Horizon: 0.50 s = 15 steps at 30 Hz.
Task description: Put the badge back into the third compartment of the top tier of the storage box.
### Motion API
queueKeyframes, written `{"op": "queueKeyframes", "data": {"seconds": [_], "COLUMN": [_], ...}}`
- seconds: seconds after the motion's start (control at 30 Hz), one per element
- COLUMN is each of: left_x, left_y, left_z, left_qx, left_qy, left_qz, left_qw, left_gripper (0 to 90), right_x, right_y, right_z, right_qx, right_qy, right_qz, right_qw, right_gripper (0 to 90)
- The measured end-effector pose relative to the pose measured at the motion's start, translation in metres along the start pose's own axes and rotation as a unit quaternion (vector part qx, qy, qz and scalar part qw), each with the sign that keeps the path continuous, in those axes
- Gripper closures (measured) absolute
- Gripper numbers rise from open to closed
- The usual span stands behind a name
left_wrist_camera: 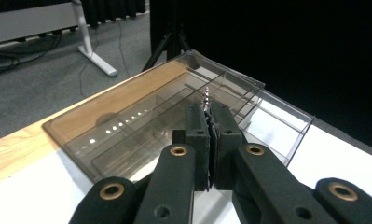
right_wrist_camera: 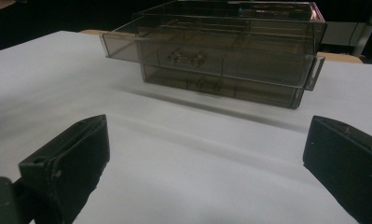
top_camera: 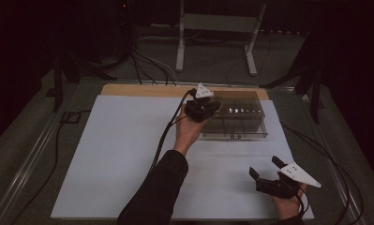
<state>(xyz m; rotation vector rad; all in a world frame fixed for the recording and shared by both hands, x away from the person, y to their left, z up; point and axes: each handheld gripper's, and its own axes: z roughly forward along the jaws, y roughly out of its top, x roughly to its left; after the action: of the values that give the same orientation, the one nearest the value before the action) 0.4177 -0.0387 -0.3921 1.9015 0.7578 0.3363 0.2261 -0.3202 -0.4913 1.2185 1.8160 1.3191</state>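
Holding the left gripper [top_camera: 208, 107] over the left end of the drawer box [top_camera: 250, 123] at the far side of the white sheet [top_camera: 119, 150], we keep its jaws pinched on a small screw [left_wrist_camera: 206, 95]. Our right gripper [top_camera: 268, 171] waits near right, jaws wide apart and holding nothing.
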Motion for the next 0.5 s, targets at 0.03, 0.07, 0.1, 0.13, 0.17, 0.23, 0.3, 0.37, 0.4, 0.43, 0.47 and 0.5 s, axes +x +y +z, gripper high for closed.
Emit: {"op": "queueKeyframes", "data": {"seconds": [0.03, 0.07, 0.1, 0.13, 0.17, 0.23, 0.3, 0.37, 0.4, 0.43, 0.47, 0.5], "left_x": [-0.001, -0.002, -0.003, -0.004, -0.005, -0.008, -0.011, -0.014, -0.016, -0.018, -0.019, -0.021], "left_y": [0.0, 0.001, 0.001, 0.001, 0.002, 0.002, 0.003, 0.004, 0.005, 0.006, 0.006, 0.007], "left_z": [0.002, 0.003, 0.005, 0.006, 0.008, 0.011, 0.014, 0.017, 0.018, 0.019, 0.02, 0.022], "left_qx": [0.002, 0.002, 0.002, 0.002, 0.002, 0.003, 0.004, 0.004, 0.004, 0.004, 0.004, 0.005], "left_qy": [-0.001, -0.002, -0.005, -0.006, -0.009, -0.011, -0.013, -0.018, -0.019, -0.021, -0.024, -0.024], "left_qz": [0.0, 0.0, 0.0, -0.002, -0.002, -0.001, 0.004, 0.004, 0.005, 0.005, 0.007, 0.007], "left_qw": [1.0, 1.0, 1.0, 1.0, 1.0, 0.9999, 0.9999, 0.9998, 0.9998, 0.9998, 0.9997, 0.9997], "left_gripper": [89.1, 89.1, 89.1, 89.1, 89.1, 89.1, 89.1, 89.2, 89.1, 89.2, 89.1, 89.1], "right_x": [0.0, 0.0, 0.0, -0.001, -0.001, -0.001, -0.001, -0.001, -0.001, -0.001, -0.001, -0.001], "right_y": [0.0, 0.0, 0.0, 0.0, 0.0, 0.0, 0.0, 0.0, 0.0, 0.0, 0.0, 0.0], "right_z": [0.0, 0.0, 0.0, -0.001, -0.001, -0.001, -0.001, -0.001, -0.001, -0.001, -0.001, -0.001], "right_qx": [-0.001, -0.001, -0.001, -0.002, -0.002, -0.002, -0.002, -0.002, -0.002, -0.002, -0.002, -0.002], "right_qy": [0.0, 0.0, 0.001, 0.0, 0.0, 0.0, 0.001, 0.001, 0.0, 0.0, 0.0, 0.0], "right_qz": [-0.001, 0.0, 0.0, 0.0, 0.001, 0.001, 0.0, 0.0, 0.0, 0.001, 0.001, 0.001], "right_qw": [1.0, 1.0, 1.0, 1.0, 1.0, 1.0, 1.0, 1.0, 1.0, 1.0, 1.0, 1.0], "right_gripper": [0.8, 0.8, 0.8, 0.8, 0.8, 0.8, 0.8, 0.8, 0.8, 0.8, 0.8, 0.8]}}
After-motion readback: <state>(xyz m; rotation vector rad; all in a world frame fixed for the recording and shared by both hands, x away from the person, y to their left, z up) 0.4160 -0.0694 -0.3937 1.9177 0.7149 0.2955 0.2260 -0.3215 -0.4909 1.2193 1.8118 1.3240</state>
